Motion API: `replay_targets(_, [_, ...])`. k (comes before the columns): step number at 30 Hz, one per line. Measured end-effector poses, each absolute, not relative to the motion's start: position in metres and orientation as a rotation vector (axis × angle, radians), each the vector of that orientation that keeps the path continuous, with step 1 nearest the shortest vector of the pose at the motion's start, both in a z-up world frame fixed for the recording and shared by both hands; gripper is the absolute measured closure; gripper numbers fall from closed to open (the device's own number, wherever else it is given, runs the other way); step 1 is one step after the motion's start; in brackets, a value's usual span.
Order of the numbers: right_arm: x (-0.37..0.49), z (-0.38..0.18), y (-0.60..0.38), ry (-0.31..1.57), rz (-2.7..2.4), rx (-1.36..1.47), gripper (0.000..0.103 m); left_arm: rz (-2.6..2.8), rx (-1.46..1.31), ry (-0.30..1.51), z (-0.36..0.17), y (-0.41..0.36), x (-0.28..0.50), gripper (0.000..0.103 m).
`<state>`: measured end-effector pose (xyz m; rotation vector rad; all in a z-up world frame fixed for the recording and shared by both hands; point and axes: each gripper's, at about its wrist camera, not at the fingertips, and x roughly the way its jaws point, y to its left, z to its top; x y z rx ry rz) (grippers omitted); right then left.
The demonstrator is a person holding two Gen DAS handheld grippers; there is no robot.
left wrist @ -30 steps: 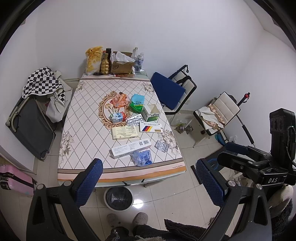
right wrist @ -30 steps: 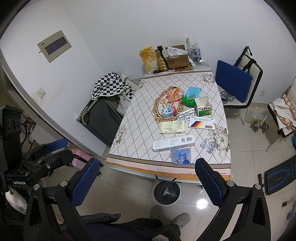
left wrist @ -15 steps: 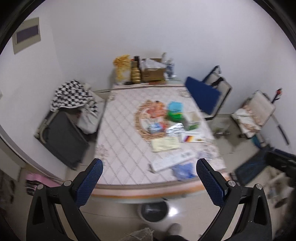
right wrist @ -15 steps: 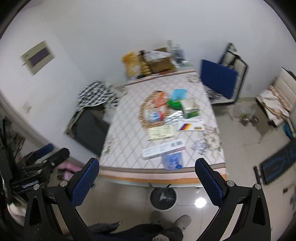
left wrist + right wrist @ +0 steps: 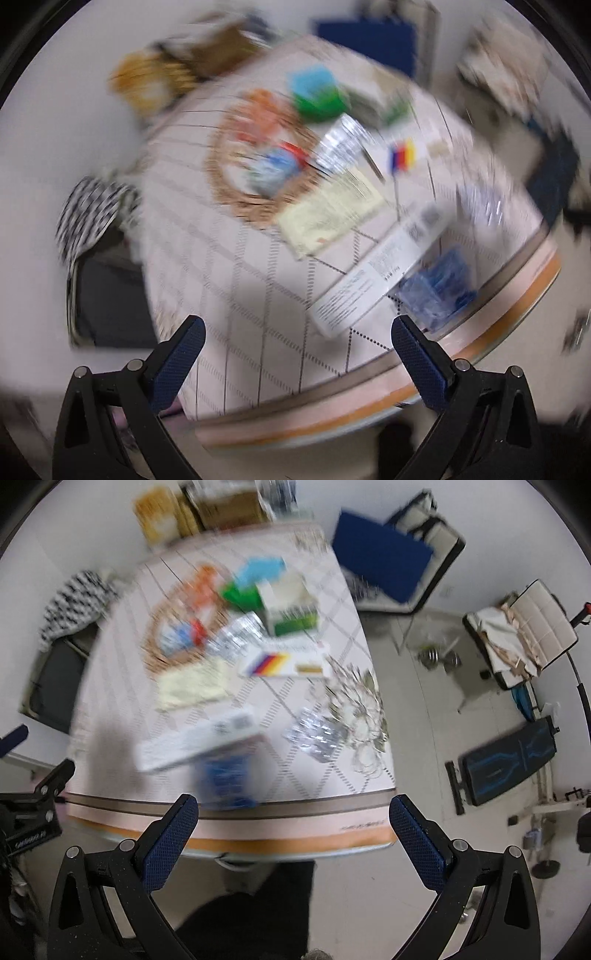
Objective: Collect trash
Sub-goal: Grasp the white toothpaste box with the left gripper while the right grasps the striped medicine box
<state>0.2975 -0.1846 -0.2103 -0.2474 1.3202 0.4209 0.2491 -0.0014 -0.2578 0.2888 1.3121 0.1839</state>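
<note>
Roughly two blister packs, one long box.

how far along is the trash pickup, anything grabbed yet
Nothing looks collected yet. Both the left gripper and the right gripper are open and empty above the table's near edge. Left to do: the long white cardboard box, the crumpled blue plastic wrapper, the silver blister pack and the rest all lie on the patterned tablecloth.

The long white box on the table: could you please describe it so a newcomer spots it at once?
On the patterned table, look near the front edge. The long white box lies beside the blue wrapper; it is the longest, plainest carton, with small codes printed on top.
</note>
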Motion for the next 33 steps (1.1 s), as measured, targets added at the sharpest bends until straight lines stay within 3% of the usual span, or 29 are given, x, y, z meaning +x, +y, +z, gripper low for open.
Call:
replay_targets(8, [0.395,-0.319,-0.200,1.507,0.395,-0.287,0.000,-0.050,0.530,1.566,-0.359,-0.033,0.310,0.005])
replay_targets(12, [0.417,-0.347,-0.206,1.566,0.411,-0.299,0.000,-0.098,0.458,1.633,-0.371,-0.031,0.322,0.042])
replay_targets(19, [0.448,-0.356,-0.183,1.545,0.503,-0.417,0.000,0.045,0.232,1.636,-0.356,-0.017,0.309,0.046])
replay_targets(27, [0.470,-0.373,-0.070,1.303,0.718,-0.951,0.000,0.372,-0.216,1.587,-0.339,0.017,0.249,0.046])
replay_targets(33, [0.468,-0.409,-0.007,1.175,0.845,-1.257,0.000,0.424,-0.251,1.576,-0.359,0.026,0.239,0.046])
